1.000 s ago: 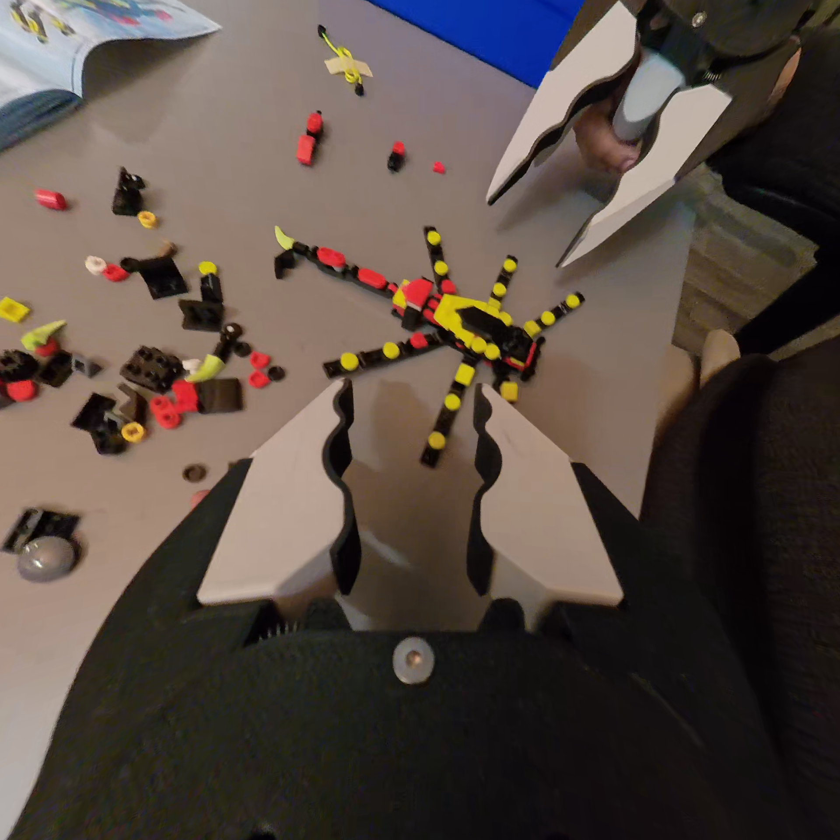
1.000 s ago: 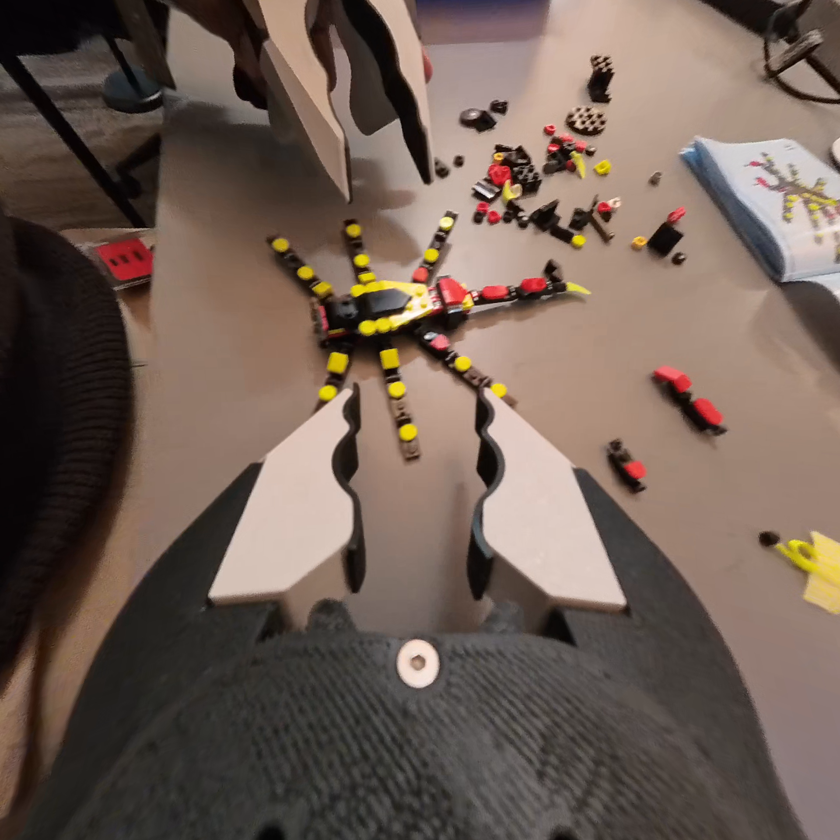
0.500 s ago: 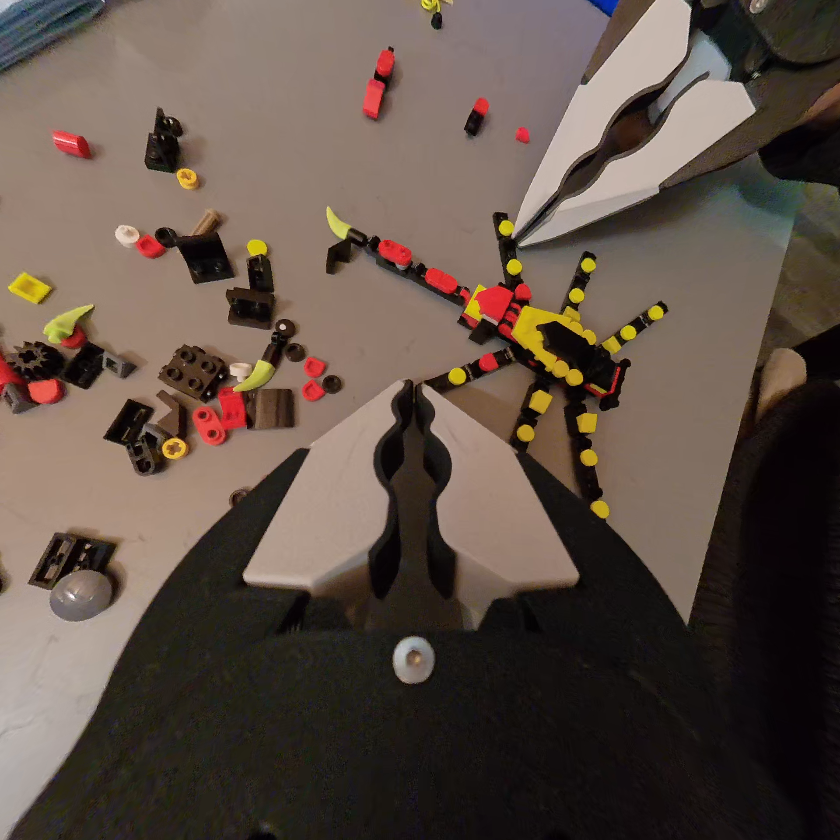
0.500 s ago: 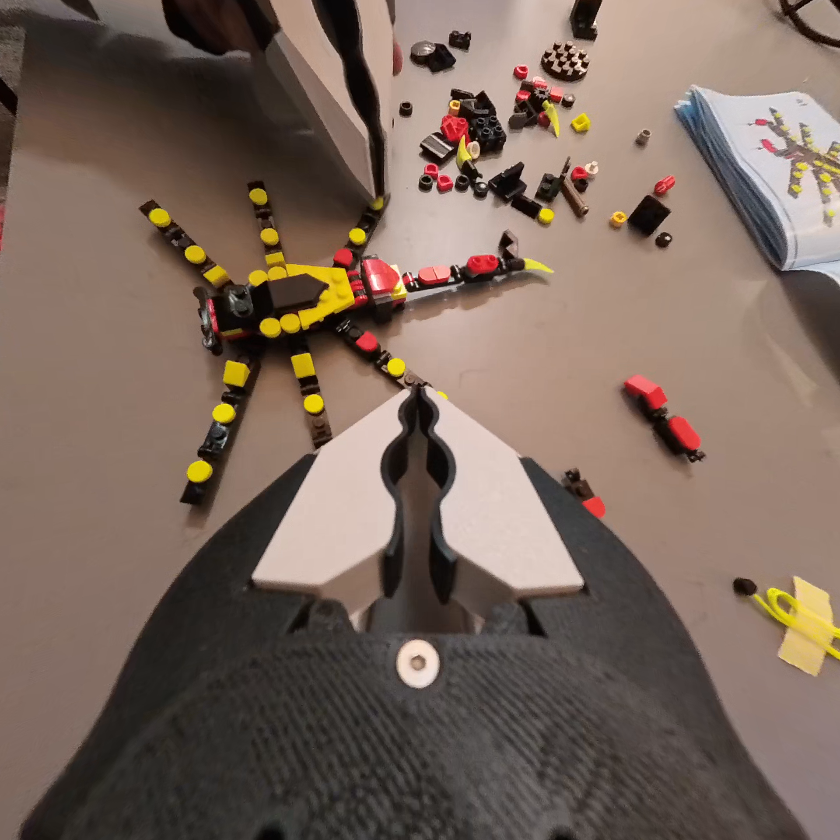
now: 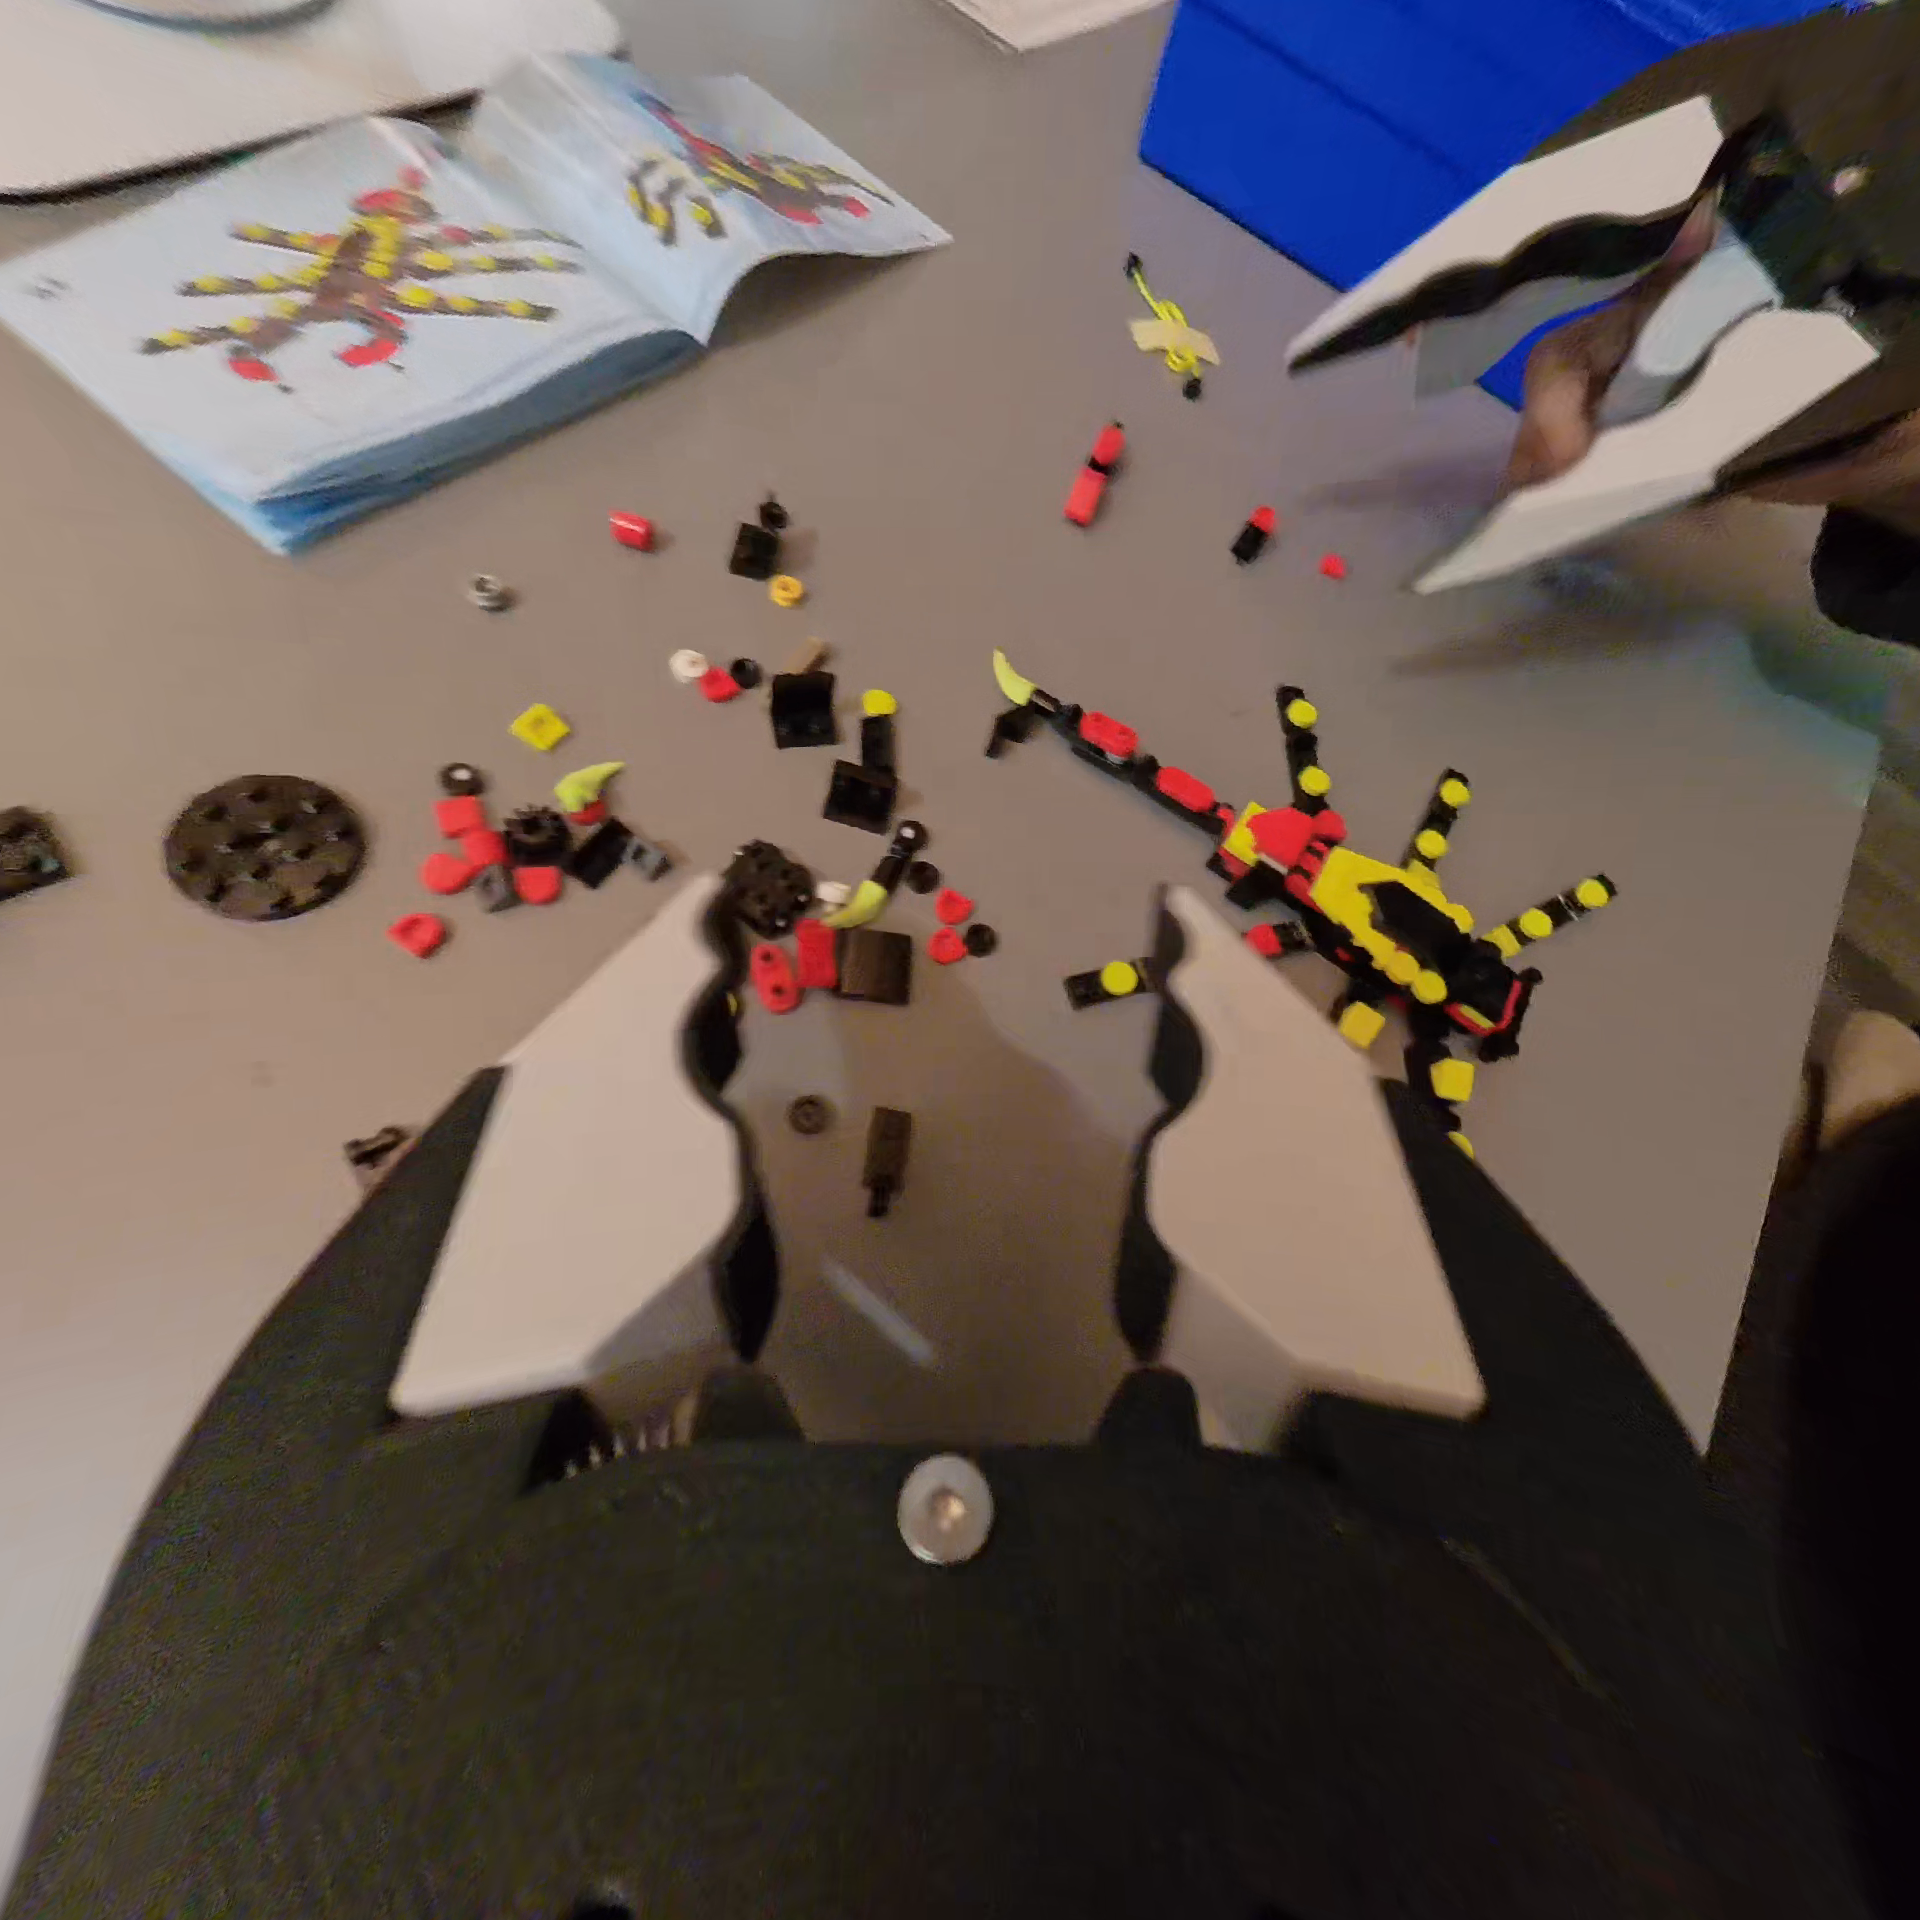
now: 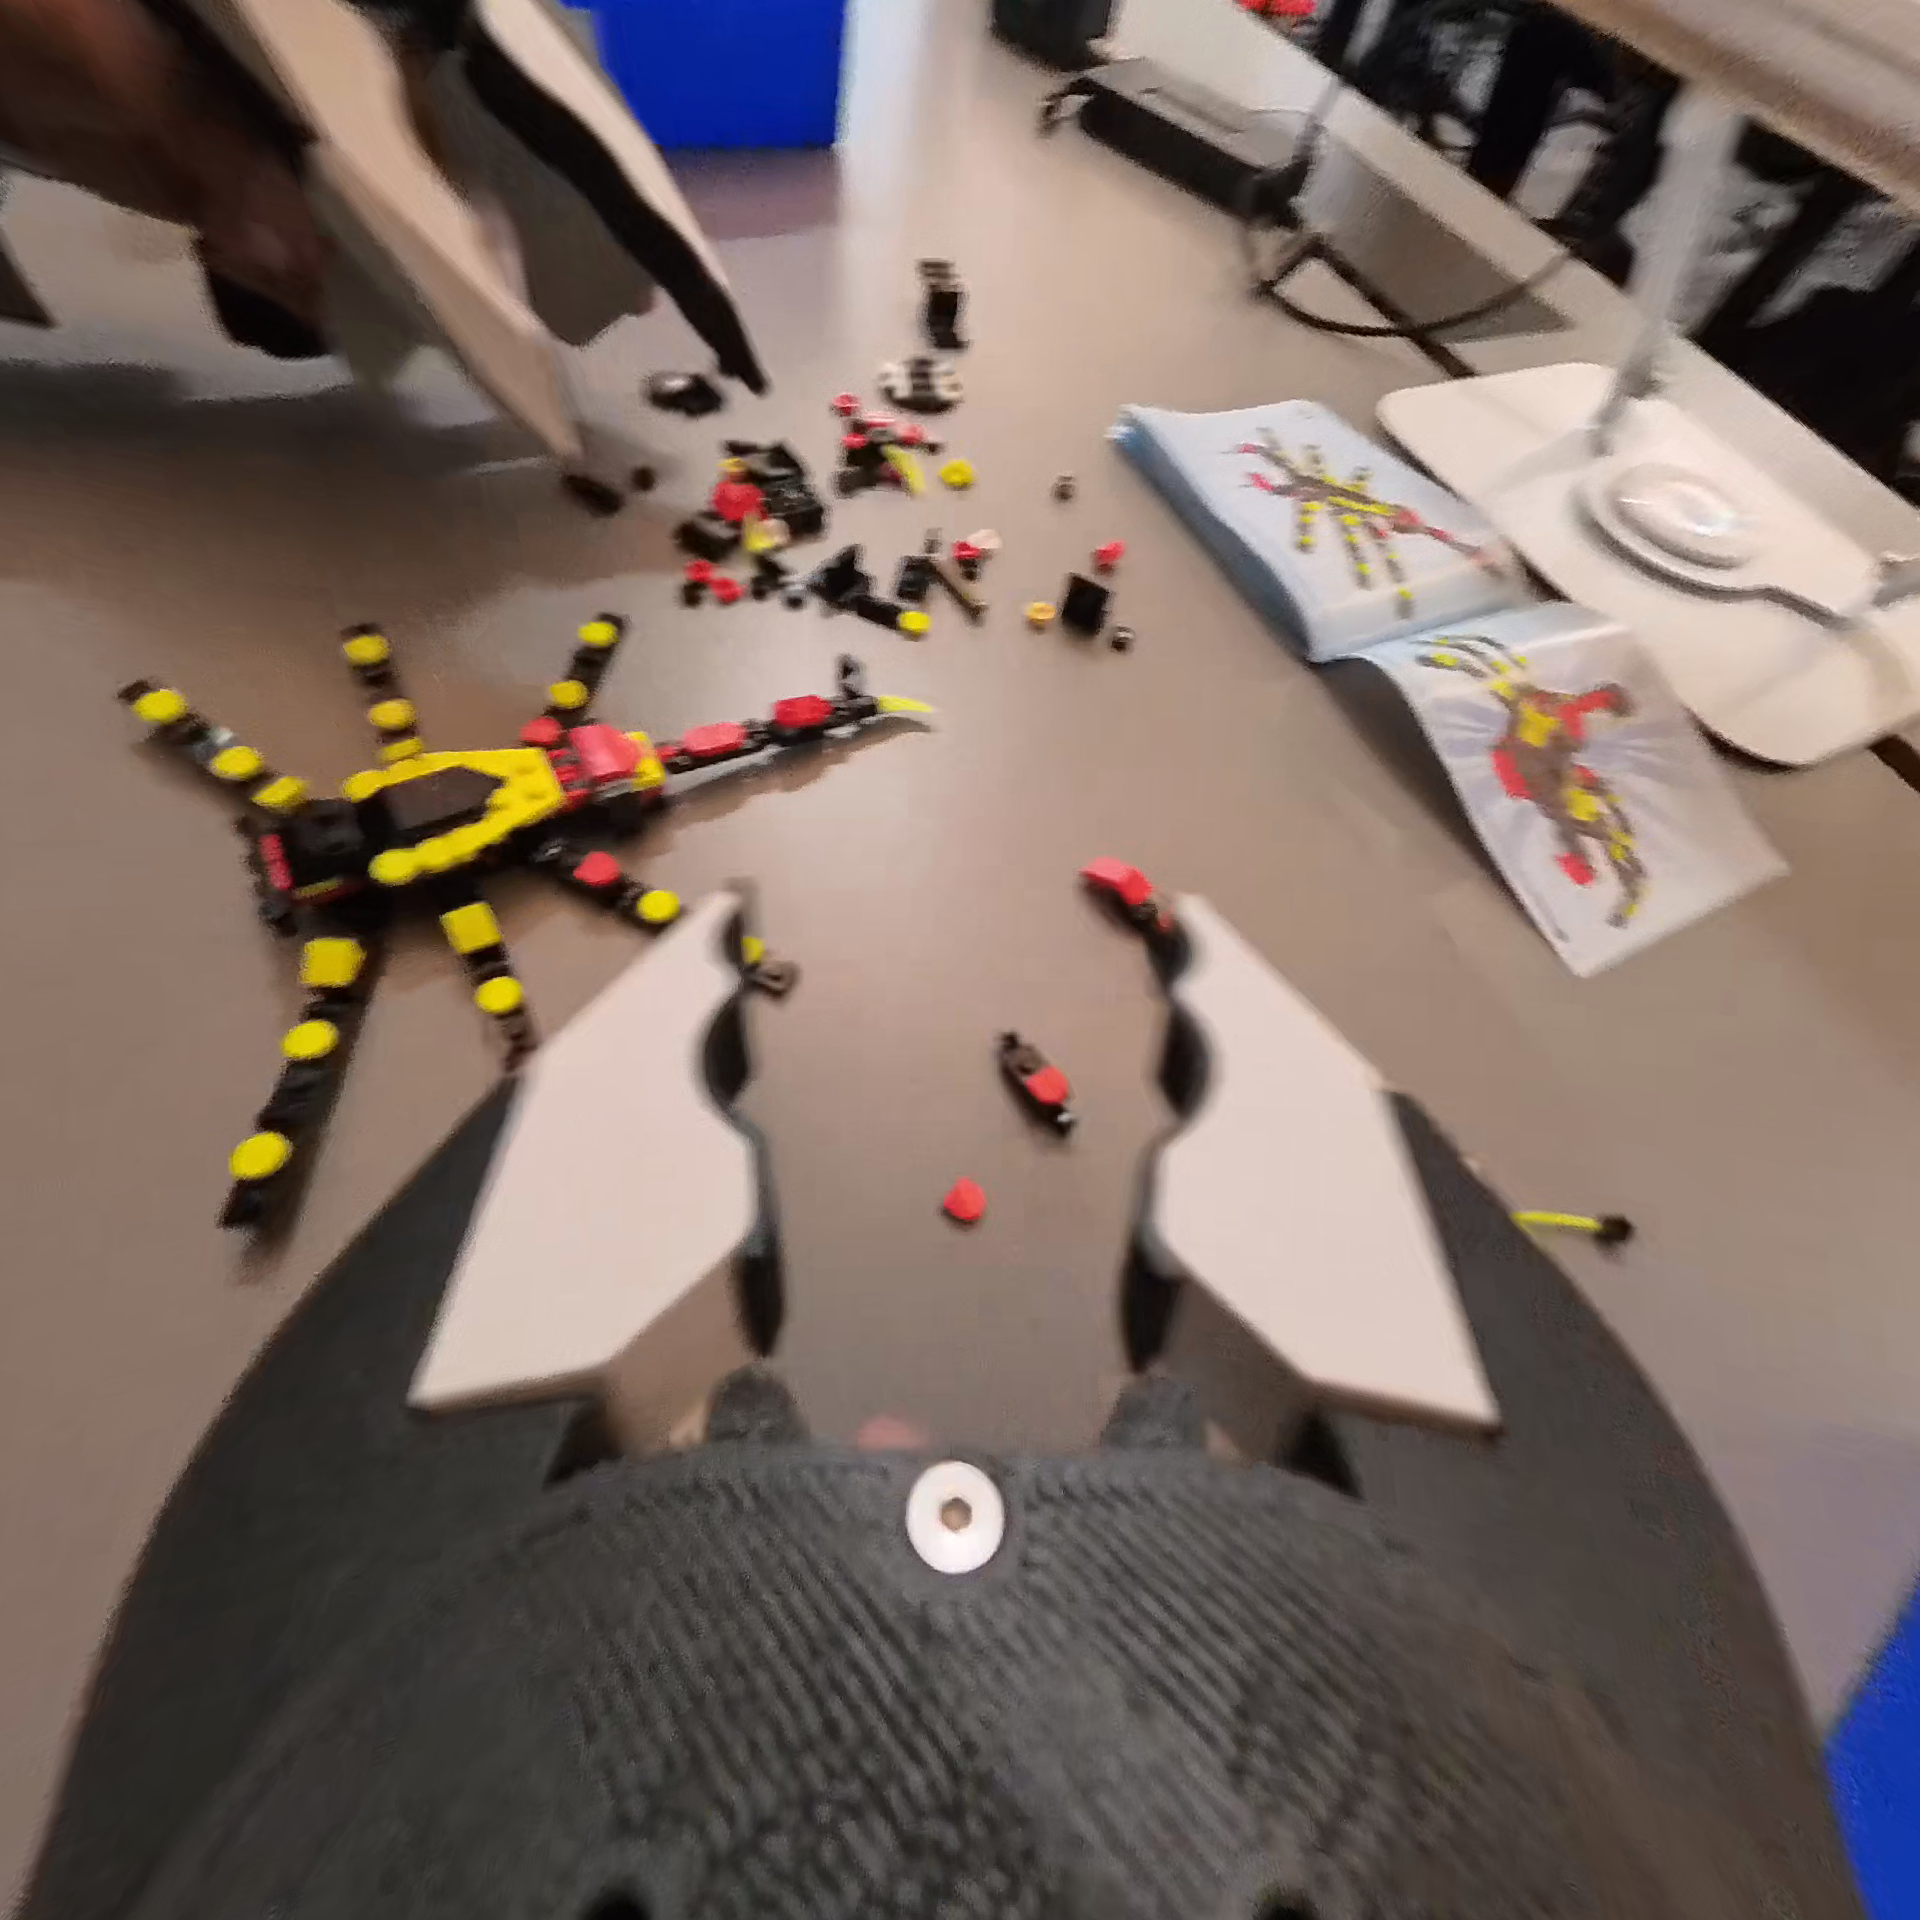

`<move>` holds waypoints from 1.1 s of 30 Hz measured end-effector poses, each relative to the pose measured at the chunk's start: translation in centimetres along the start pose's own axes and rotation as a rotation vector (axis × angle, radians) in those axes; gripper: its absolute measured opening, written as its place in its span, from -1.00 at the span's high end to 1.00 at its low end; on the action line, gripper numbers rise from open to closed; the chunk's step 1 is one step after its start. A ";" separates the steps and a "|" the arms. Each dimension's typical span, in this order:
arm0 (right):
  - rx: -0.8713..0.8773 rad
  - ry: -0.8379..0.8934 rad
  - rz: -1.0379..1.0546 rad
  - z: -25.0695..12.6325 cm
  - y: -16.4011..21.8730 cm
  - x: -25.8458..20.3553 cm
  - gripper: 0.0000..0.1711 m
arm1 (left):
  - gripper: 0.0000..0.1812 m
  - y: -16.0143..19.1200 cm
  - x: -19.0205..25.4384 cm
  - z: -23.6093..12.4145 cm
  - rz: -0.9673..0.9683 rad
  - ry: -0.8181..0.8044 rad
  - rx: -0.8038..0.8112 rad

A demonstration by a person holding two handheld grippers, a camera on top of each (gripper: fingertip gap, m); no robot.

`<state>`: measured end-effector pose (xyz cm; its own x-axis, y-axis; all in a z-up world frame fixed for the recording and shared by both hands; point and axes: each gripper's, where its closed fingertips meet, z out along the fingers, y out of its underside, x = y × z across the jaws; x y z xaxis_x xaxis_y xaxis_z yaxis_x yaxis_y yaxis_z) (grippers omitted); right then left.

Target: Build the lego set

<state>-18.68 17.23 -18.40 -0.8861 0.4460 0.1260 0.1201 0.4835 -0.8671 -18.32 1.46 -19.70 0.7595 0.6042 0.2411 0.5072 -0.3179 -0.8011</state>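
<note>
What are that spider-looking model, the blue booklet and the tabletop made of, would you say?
Spider model: likely hard moulded plastic, glossy, with studded bricks in flat red, yellow and black.
Booklet: paper, its thin stacked pages lying open, with printed pictures.
Table: smooth grey top with a soft sheen, perhaps laminate; it is hard to tell.

Your left hand-held gripper (image 5: 940, 914) hangs above the surface with its fingers spread wide and nothing between them. Your right hand-held gripper (image 6: 961, 914) is likewise spread and empty, raised and angled down toward the surface's near edge.
</note>
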 end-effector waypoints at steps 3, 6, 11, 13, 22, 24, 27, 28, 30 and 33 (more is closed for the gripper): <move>-0.031 0.004 0.033 0.8 -0.1 0.6 -0.51 | -0.10 -0.3 -0.4 -0.1 0.021 0.032 -0.016; -0.095 -0.044 -0.030 3.3 -0.3 0.0 -0.59 | -0.21 0.6 -1.5 0.8 0.092 -0.016 -0.119; -0.123 -0.054 -0.114 7.1 -1.5 1.5 -0.38 | -0.20 1.3 -5.0 -0.3 0.174 -0.218 -0.167; -0.113 -0.129 -0.095 8.4 -2.6 1.3 -0.01 | -0.20 1.6 -5.2 -0.9 0.125 -0.197 -0.153; -0.140 -0.562 -0.320 10.6 -3.7 -3.7 0.91 | -0.02 3.3 -4.7 -3.3 0.096 -0.160 -0.101; -0.165 -0.639 -0.402 11.2 -3.6 -5.2 0.98 | 0.03 3.3 -4.9 -3.0 0.129 -0.177 -0.100; -0.219 -0.740 -0.454 12.1 -3.0 -7.1 0.97 | 0.01 3.7 -4.6 -2.4 0.123 -0.144 -0.140; -0.229 -0.762 -0.469 12.4 -2.9 -7.4 0.97 | 0.00 4.1 -4.6 -2.2 0.126 -0.144 -0.161; -0.240 -0.793 -0.481 13.1 -2.8 -7.9 0.96 | 0.00 4.8 -5.3 -1.9 0.141 -0.169 -0.198; -0.223 -0.789 -0.482 14.6 -3.5 -7.8 0.89 | 0.00 4.6 -5.9 -1.8 0.125 -0.187 -0.185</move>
<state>-18.71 1.09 -23.37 -0.8995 -0.4368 0.0134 -0.3265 0.6514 -0.6849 -19.73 -4.96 -23.84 0.7413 0.6706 0.0273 0.4929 -0.5164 -0.7003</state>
